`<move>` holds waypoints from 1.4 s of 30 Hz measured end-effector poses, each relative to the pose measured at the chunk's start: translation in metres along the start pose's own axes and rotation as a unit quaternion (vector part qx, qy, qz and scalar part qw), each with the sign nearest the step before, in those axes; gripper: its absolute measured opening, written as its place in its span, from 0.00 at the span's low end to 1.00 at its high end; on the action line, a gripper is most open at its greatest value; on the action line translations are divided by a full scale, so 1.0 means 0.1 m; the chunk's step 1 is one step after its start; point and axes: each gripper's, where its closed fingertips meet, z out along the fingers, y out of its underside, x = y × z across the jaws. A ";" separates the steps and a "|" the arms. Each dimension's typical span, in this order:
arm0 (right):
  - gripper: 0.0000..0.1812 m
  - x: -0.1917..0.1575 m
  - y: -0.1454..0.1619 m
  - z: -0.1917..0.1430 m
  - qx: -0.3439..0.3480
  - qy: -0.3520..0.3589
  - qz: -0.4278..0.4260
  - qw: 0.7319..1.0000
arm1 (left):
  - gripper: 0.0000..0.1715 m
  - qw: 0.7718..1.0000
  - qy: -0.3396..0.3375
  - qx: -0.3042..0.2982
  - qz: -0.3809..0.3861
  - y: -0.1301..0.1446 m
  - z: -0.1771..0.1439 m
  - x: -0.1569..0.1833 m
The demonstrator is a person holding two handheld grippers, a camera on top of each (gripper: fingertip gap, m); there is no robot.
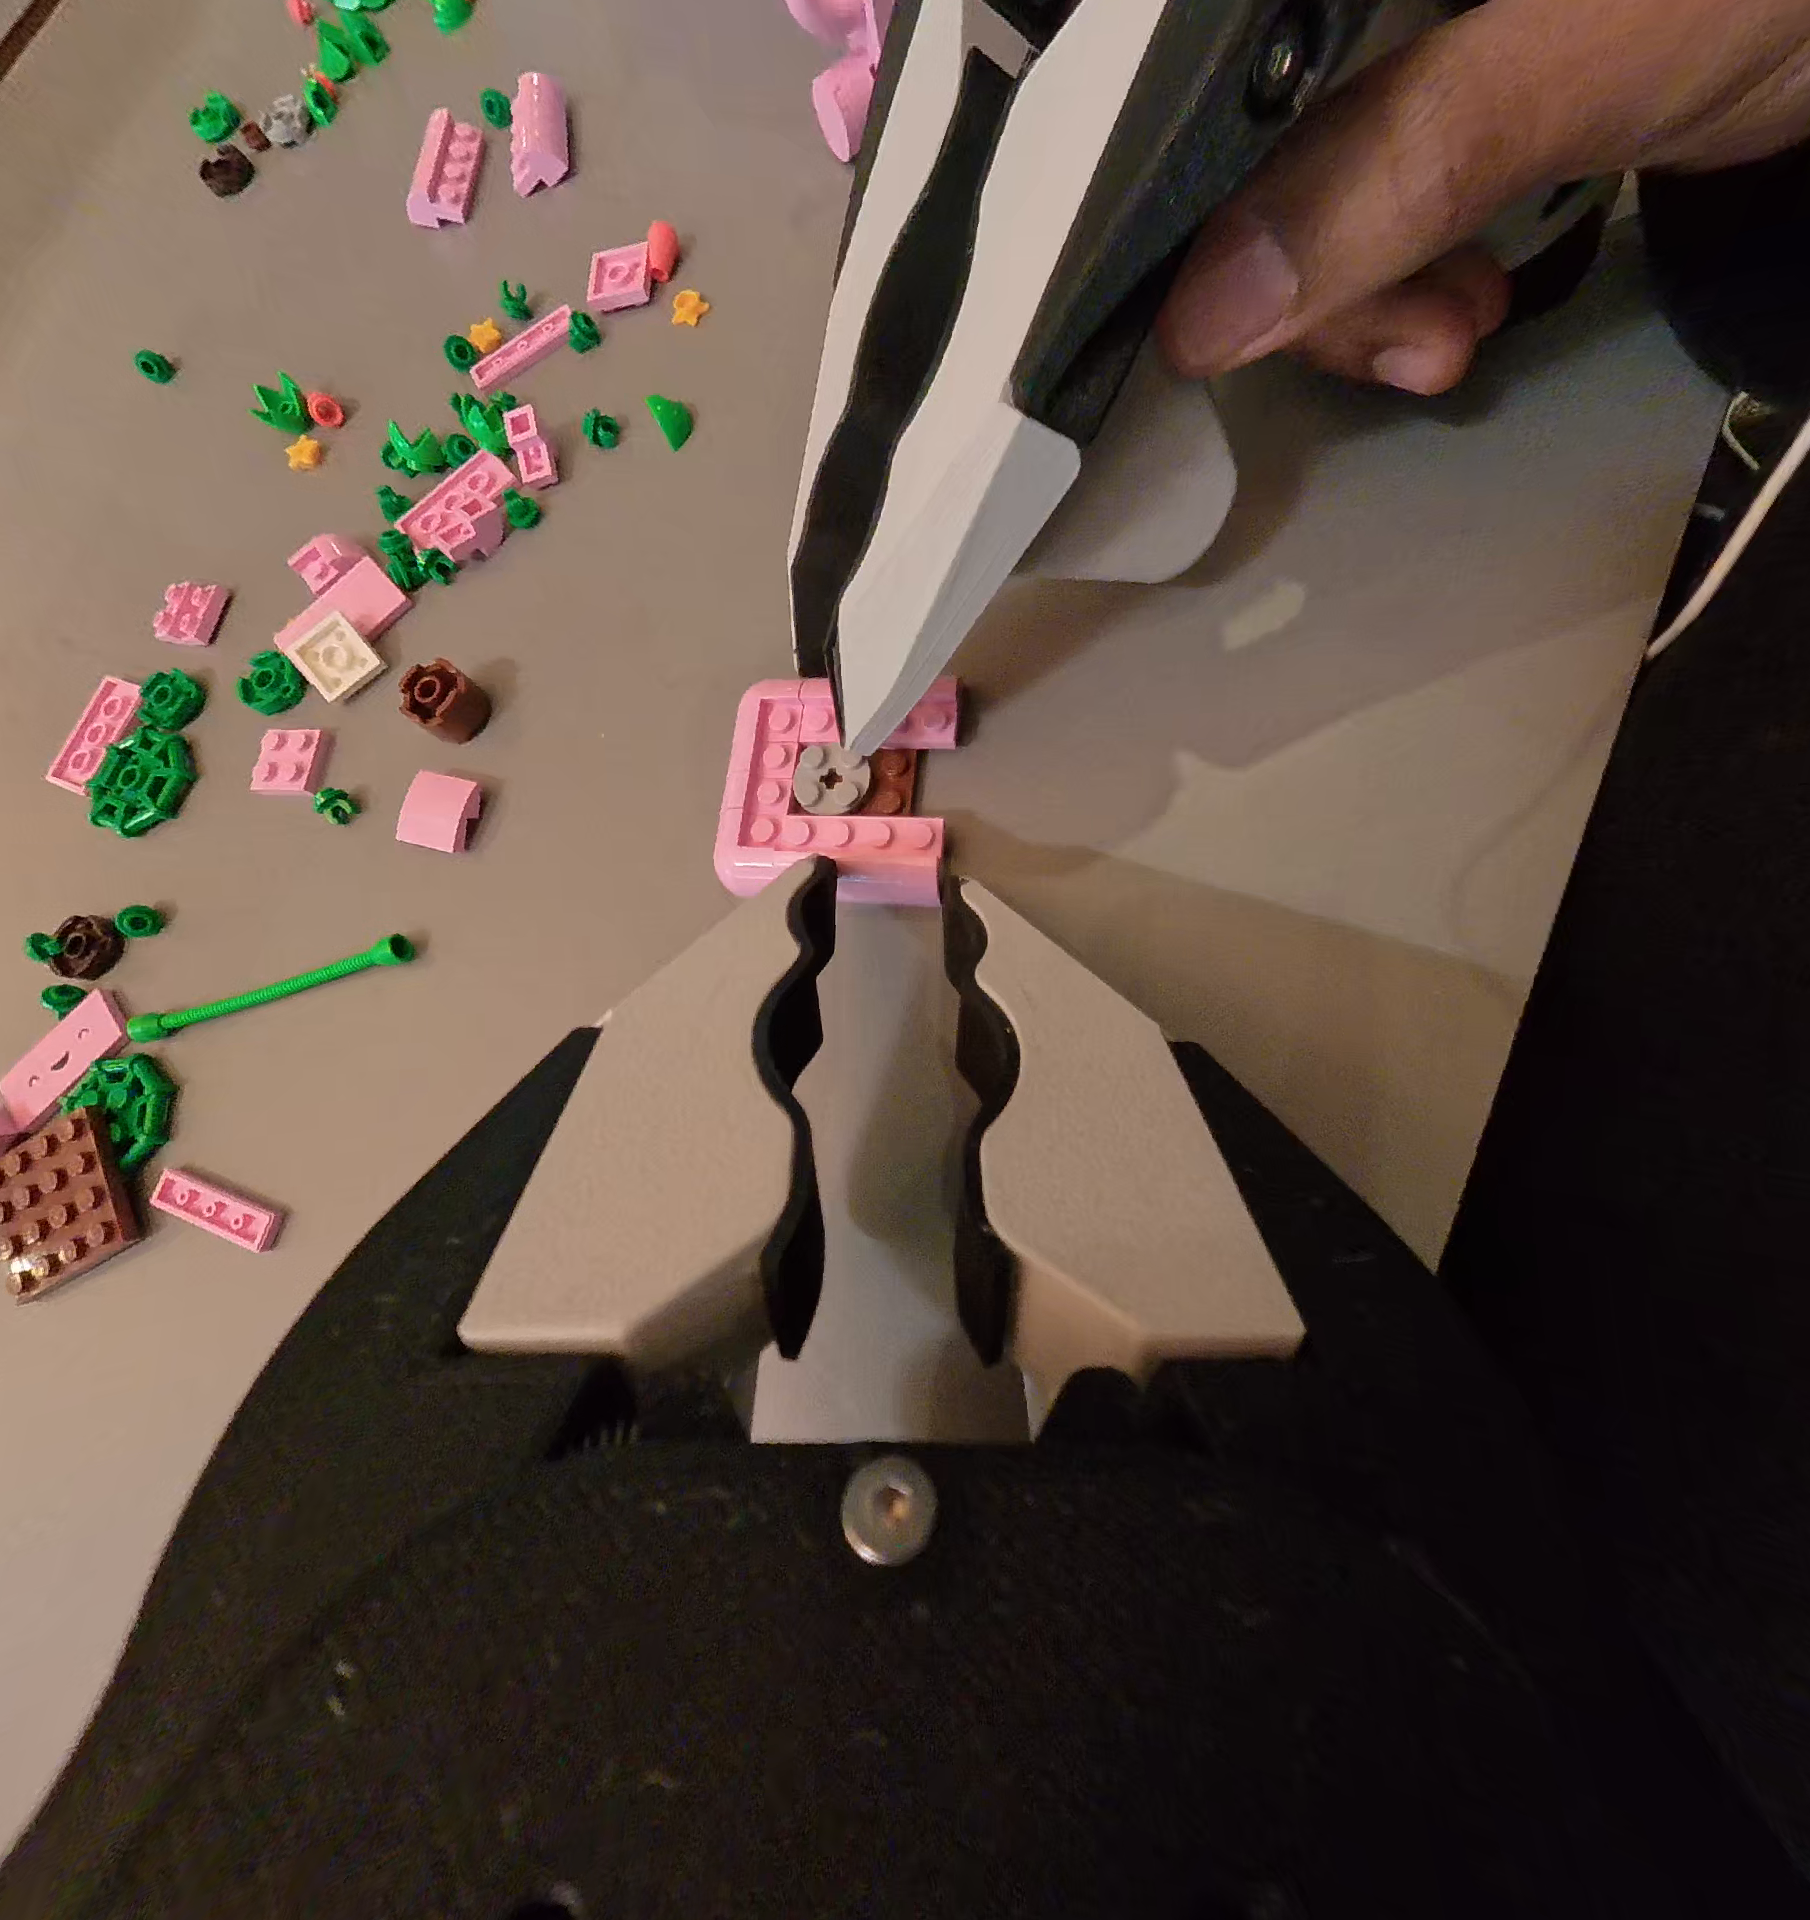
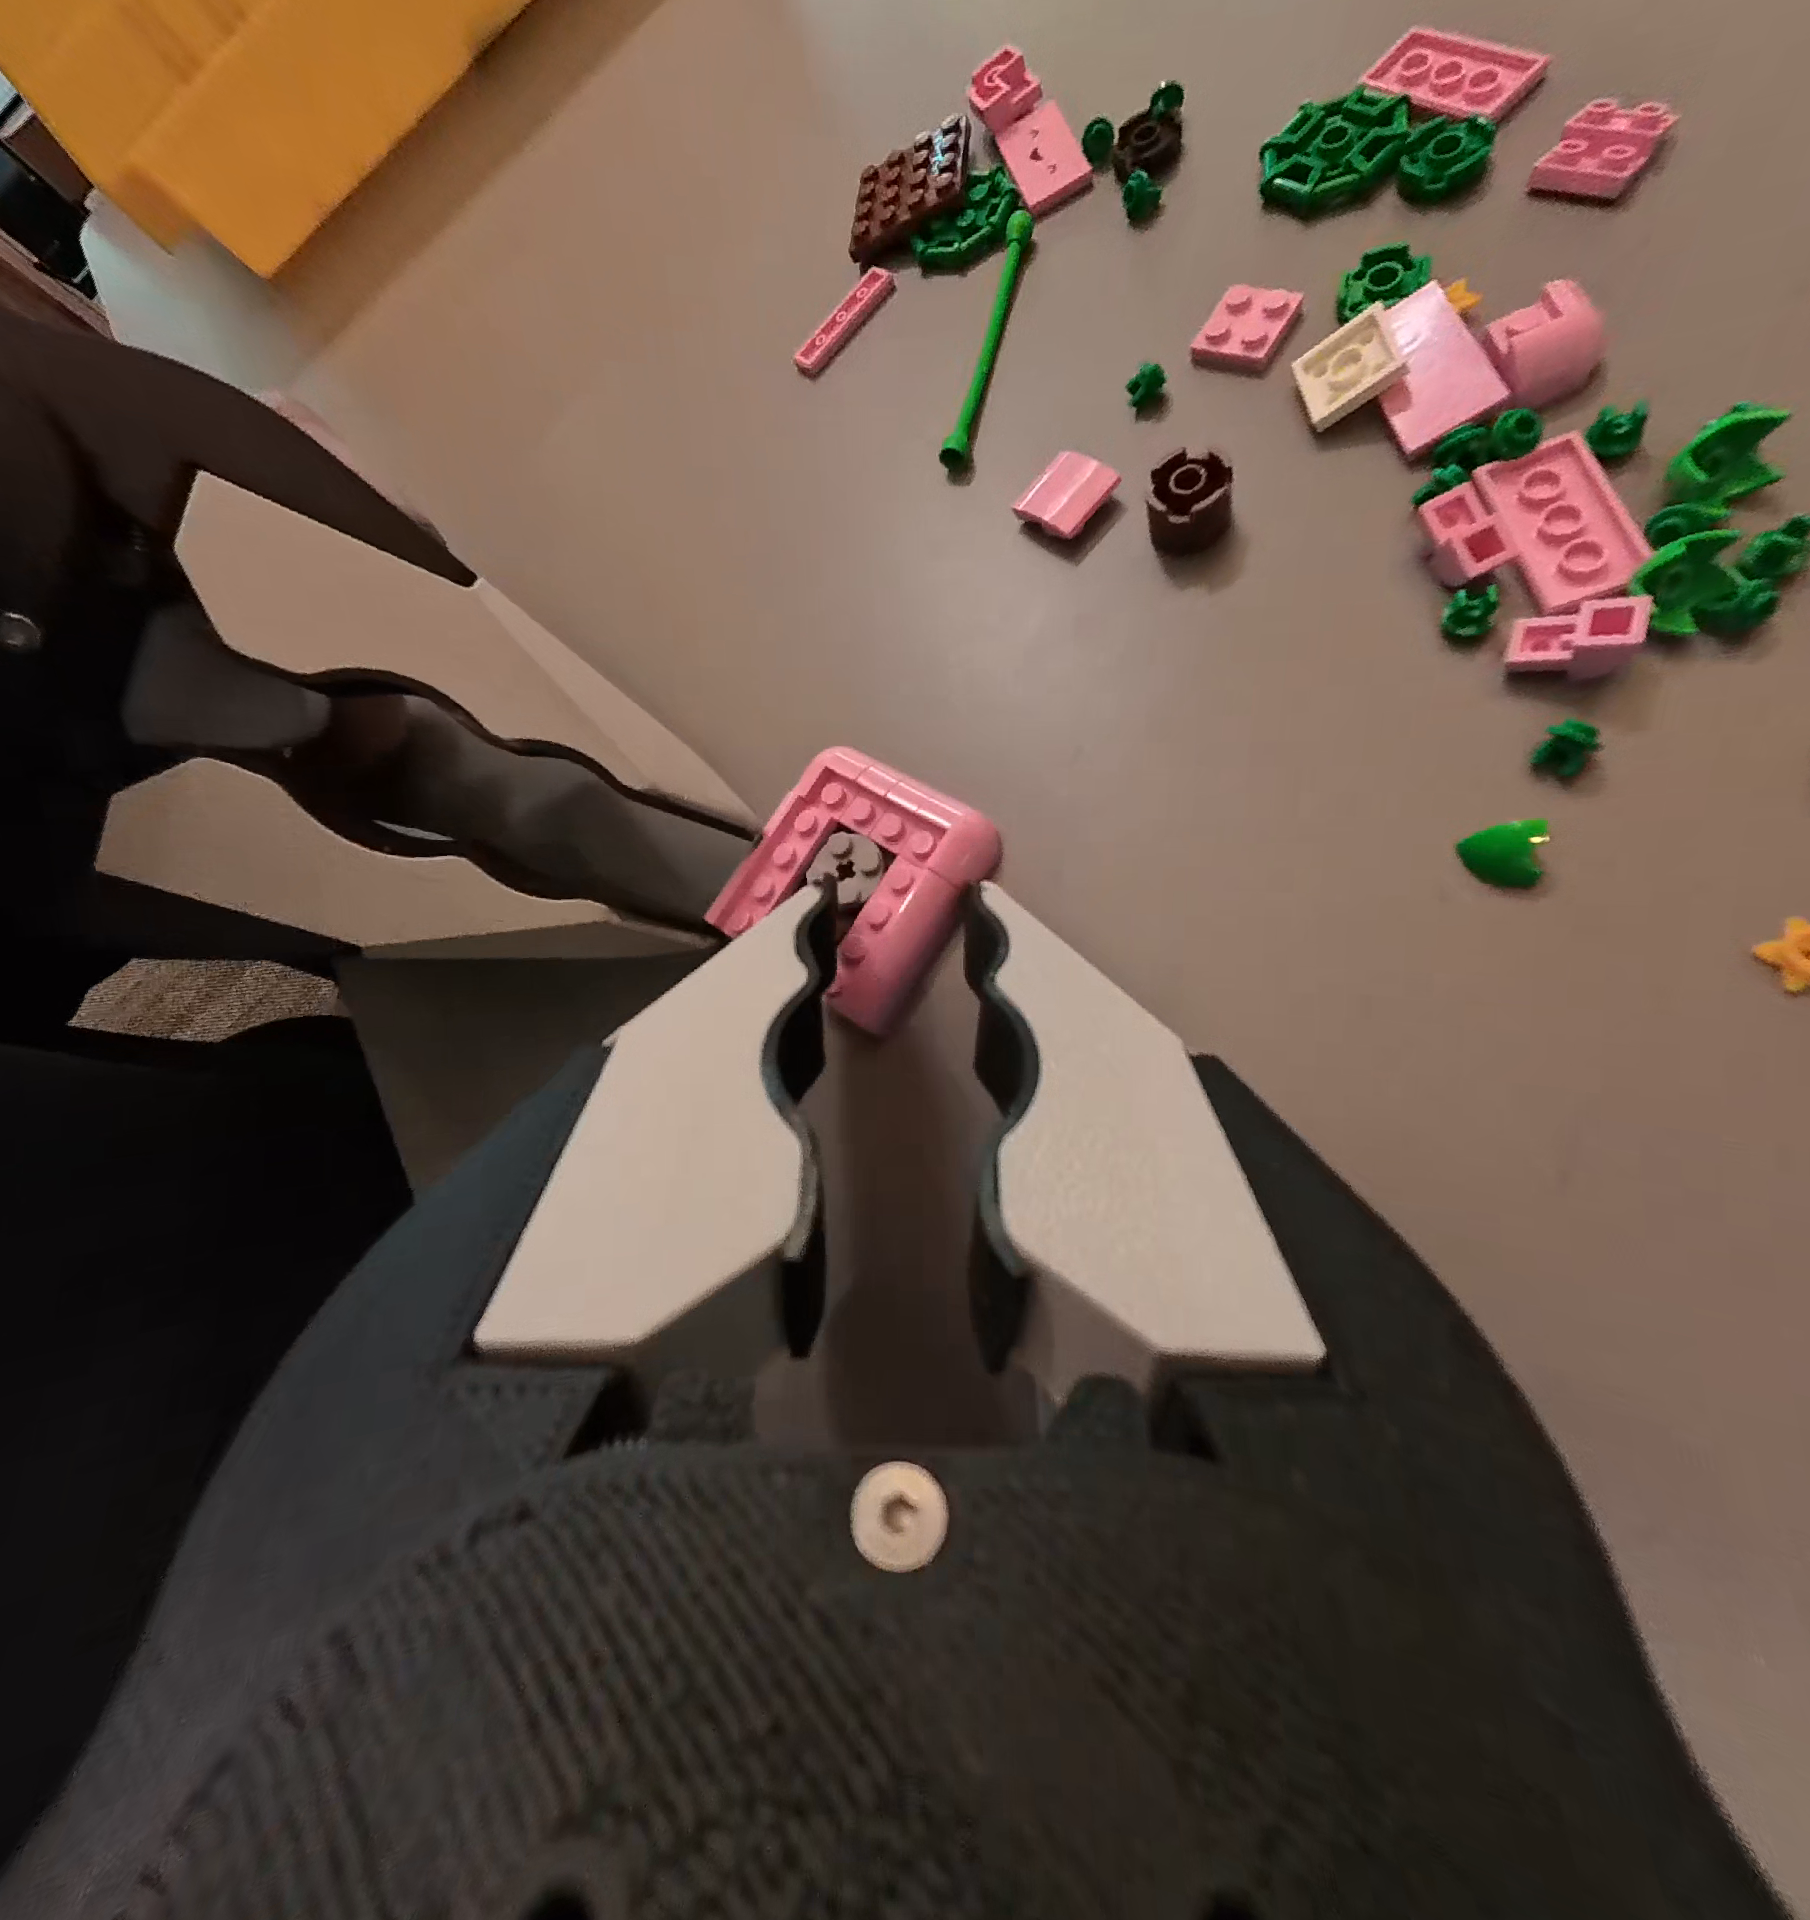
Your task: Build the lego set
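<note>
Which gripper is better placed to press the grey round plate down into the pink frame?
Right gripper: one fingertip touches the grey round plate inside the pink frame. The left gripper clamps the frame's wall, so it should probably steady it.

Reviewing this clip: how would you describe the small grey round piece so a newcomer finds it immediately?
Find the pink frame between the two grippers, apart from the loose bricks. The grey round piece sits in its hollow, on a brown plate. It is the only grey part there, with a cross-shaped hole.
</note>
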 end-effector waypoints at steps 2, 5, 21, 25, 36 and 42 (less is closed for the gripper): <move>0.12 0.00 0.00 0.00 0.000 -0.002 0.003 1.000 | 0.11 1.000 0.001 0.000 -0.002 0.00 0.00 0.00; 0.11 0.01 0.00 0.00 -0.001 0.000 0.002 1.000 | 0.12 1.000 0.004 -0.001 -0.009 0.00 0.00 -0.01; 0.22 -0.03 -0.06 0.05 -0.002 -0.007 -0.019 1.000 | 0.13 1.000 -0.008 -0.004 0.002 -0.01 0.03 -0.02; 0.18 0.02 -0.05 0.07 -0.016 0.026 -0.050 0.998 | 0.13 1.000 -0.007 -0.004 0.001 -0.01 0.03 -0.02; 0.06 -0.13 -0.23 -0.10 0.059 0.045 -0.166 0.983 | 0.18 0.999 -0.016 0.029 -0.011 -0.08 -0.04 -0.07; 0.00 -0.33 -0.14 -0.01 0.039 0.005 -0.204 0.978 | 0.28 0.998 -0.007 0.004 -0.055 -0.01 0.01 -0.15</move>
